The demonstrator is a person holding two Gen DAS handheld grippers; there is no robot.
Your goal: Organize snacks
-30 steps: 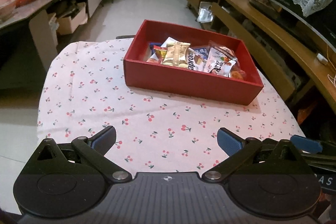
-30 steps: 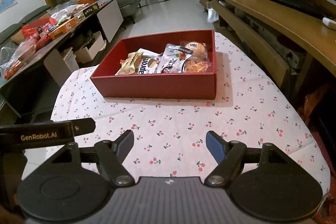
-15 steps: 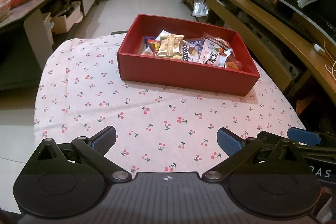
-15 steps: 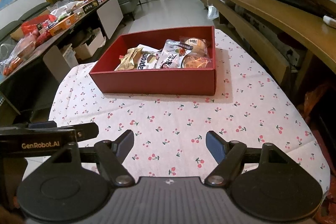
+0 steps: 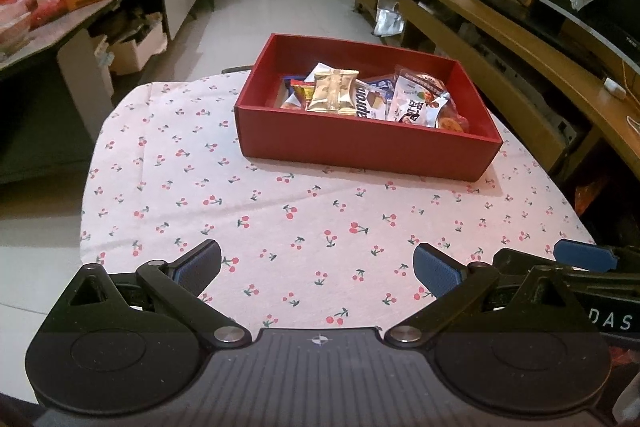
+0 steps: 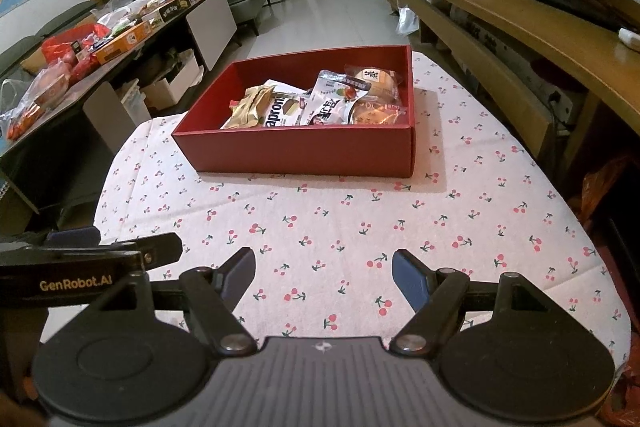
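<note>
Straight ahead of both claws, beyond a bare stretch of cherry-print tablecloth (image 5: 304, 211), a red box (image 5: 360, 143) holds the snacks, every packet already inside its walls and none visible on the cloth around it. The left gripper (image 5: 318, 267) and the right gripper (image 6: 324, 273) hang side by side over the table's near edge, jaws spread wide with nothing between the blue pads, both well apart from the box. From the left claw the box lies ahead and slightly to the right, its long axis running across the view and angling away to the right; from the right claw it sits ahead and a touch left, its right-hand corner the nearer one. A gold packet (image 5: 332, 93) lies at the left of the pile, closer to the left claw; a white printed pouch (image 6: 330, 103) and a round bun in clear wrap (image 6: 374, 83) crowd the right end, closer to the right claw. Judging by this, neither hand is clearly nearer. Nothing stands between claws and box; only its near wall must be cleared to reach in.
</note>
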